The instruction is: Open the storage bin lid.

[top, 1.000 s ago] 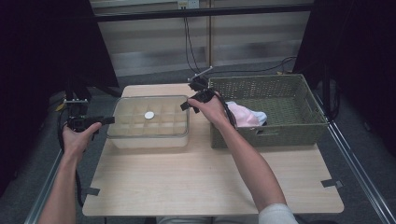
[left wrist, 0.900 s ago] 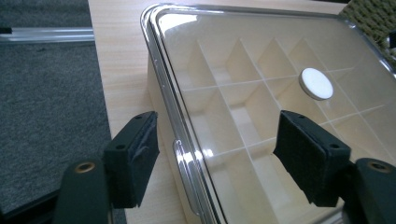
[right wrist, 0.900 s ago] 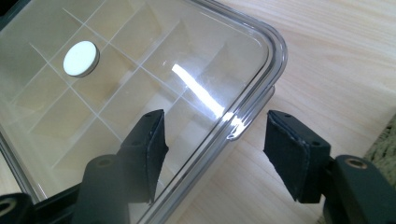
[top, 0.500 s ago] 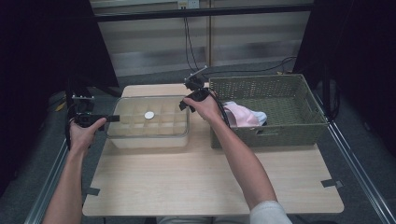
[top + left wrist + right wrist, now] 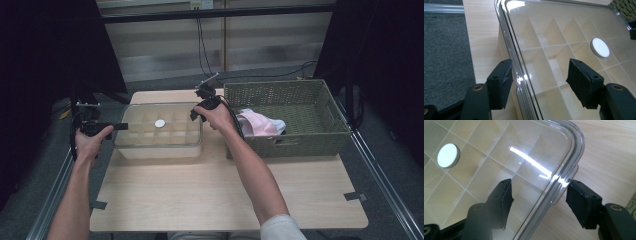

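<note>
A clear plastic box (image 5: 160,148) with several compartments stands on the table, and its clear lid (image 5: 564,15) carries a white round disc (image 5: 159,123). My left gripper (image 5: 121,126) reaches the lid's left edge. Its jaws straddle the lid rim (image 5: 510,45) and have just been closing, though the pads (image 5: 581,82) stand apart from it. My right gripper (image 5: 196,113) points down at the lid's right edge. The rounded rim (image 5: 574,150) passes between its open jaws, and neither pad (image 5: 505,200) presses on it.
A woven basket (image 5: 305,140) stands right of the box and holds a pink cloth (image 5: 255,125) and a pale one (image 5: 278,124). Bare wooden tabletop (image 5: 225,200) lies in front. Cables (image 5: 202,45) hang behind the table's far edge.
</note>
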Motion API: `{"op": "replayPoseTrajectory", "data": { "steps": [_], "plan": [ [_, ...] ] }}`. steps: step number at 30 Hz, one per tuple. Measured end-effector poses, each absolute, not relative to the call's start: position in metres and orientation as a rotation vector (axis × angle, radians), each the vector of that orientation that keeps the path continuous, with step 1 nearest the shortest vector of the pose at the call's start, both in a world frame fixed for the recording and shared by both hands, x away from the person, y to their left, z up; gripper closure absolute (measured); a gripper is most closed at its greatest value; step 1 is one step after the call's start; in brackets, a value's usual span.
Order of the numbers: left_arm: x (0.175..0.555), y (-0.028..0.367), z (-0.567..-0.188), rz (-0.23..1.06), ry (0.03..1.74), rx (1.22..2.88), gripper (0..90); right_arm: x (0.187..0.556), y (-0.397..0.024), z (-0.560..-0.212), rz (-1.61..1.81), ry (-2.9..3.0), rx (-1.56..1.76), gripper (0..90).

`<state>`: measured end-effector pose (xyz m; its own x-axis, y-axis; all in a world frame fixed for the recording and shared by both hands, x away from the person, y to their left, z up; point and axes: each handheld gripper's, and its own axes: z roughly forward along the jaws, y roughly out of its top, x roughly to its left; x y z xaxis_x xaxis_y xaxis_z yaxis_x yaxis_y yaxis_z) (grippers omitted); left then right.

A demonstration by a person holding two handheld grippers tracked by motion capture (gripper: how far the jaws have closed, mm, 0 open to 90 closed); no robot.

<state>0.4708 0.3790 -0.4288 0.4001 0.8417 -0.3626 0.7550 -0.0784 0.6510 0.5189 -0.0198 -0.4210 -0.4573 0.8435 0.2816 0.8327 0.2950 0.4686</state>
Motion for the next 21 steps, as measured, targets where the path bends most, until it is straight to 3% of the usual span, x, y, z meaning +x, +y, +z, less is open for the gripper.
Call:
{"op": "replayPoseTrajectory", "data": {
  "steps": [13,17,21],
  "plan": [
    [0.484,0.373,-0.439,0.094,1.382,1.889,35.6,0.524,-0.013,-0.425,0.898,2.474,1.725,31.7],
    [0.487,0.370,-0.441,0.080,1.393,1.871,32.6,0.526,-0.014,-0.426,0.917,2.442,1.763,33.8],
    [0.487,0.371,-0.440,0.075,1.403,1.859,35.5,0.526,-0.016,-0.424,0.921,2.420,1.803,39.9]
  ]
}}
